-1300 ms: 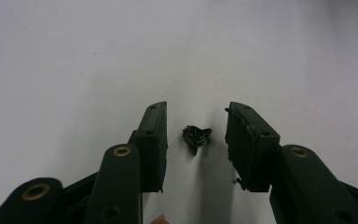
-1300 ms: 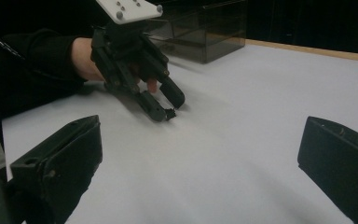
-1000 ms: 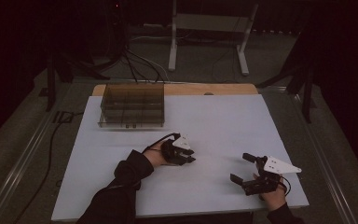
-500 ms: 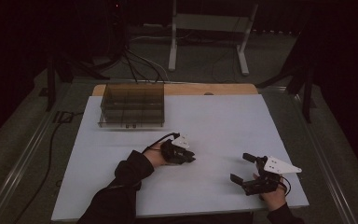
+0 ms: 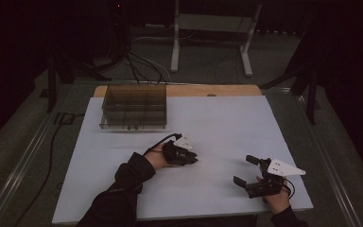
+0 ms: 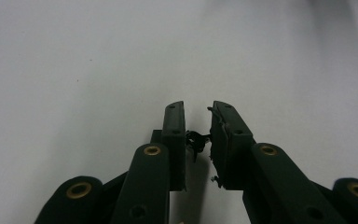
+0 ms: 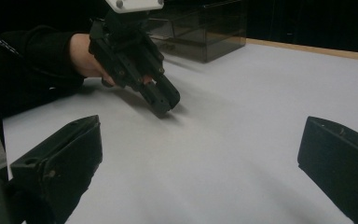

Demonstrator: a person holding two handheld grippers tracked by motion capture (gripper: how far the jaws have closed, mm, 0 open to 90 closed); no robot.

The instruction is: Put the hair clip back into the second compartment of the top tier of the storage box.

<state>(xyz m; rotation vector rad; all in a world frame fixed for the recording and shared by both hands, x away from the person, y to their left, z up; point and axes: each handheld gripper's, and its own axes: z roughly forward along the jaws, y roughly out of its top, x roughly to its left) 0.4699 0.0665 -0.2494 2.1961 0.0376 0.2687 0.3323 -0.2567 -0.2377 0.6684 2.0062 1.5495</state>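
Left gripper, angled down to the table near the compartment box, pinches a small black piece; right gripper gapes wide, well apart.

Small black object, thin and tangled-looking, too small to identify. Pinched between the fingers of the left gripper, low over the white bench, near its front middle.

Small dark item between left gripper pads: too small to identify | compartment box contents: too dim to tell | right gripper jaws: cut by lower frame edge
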